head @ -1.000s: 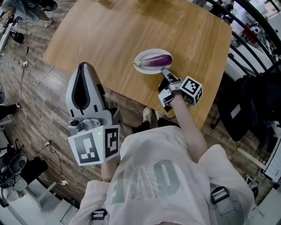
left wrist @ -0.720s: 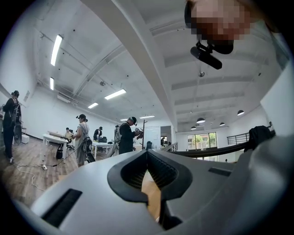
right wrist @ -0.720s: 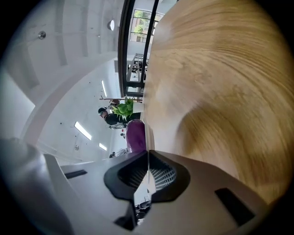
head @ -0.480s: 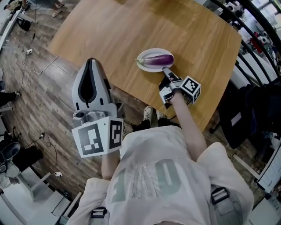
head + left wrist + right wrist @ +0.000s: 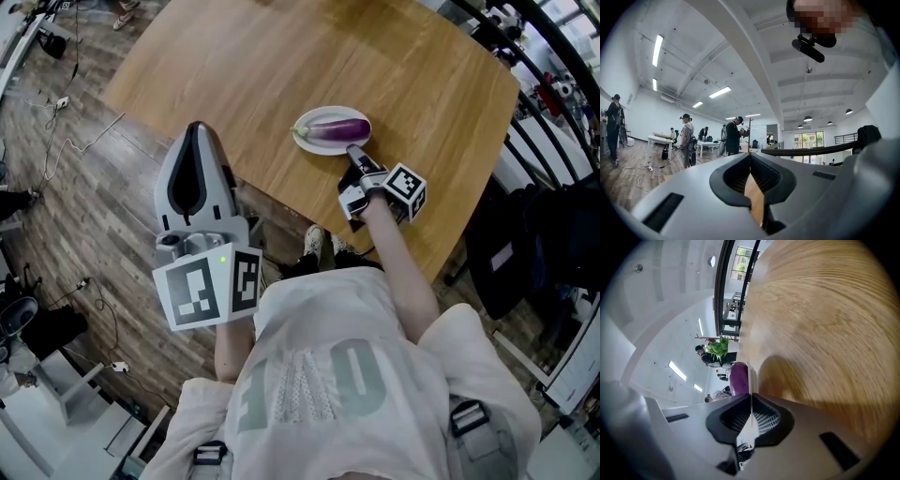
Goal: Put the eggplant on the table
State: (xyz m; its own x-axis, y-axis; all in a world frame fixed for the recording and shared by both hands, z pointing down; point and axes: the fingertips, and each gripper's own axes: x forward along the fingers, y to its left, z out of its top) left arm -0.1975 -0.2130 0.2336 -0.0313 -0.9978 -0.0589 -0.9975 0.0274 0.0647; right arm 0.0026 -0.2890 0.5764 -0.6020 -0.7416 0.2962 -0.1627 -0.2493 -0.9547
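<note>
The eggplant (image 5: pixel 336 129) is glossy purple with a pale green stem end pointing left, and it lies lengthwise on a small white plate (image 5: pixel 305 141). In the right gripper view it shows as a purple bulge (image 5: pixel 738 378) just beyond the jaw tips. The plate sits on the light wooden tabletop (image 5: pixel 281 56) close to the near edge, with broad bare wood to the left and on the far side and a narrower strip to the right. The right claw (image 5: pixel 353 152) reaches in low from the near right, forearm stretched over the tabletop's edge. Its jaws are drawn together with their tips at the plate's near right rim, and a thin white sliver runs in line with them; whether they pinch the rim cannot be told. The left claw (image 5: pixel 194 133) is held off the tabletop, over the plank floor (image 5: pixel 84 206) to the left. It points towards the tabletop's near edge, its jaws closed with nothing between them.
</note>
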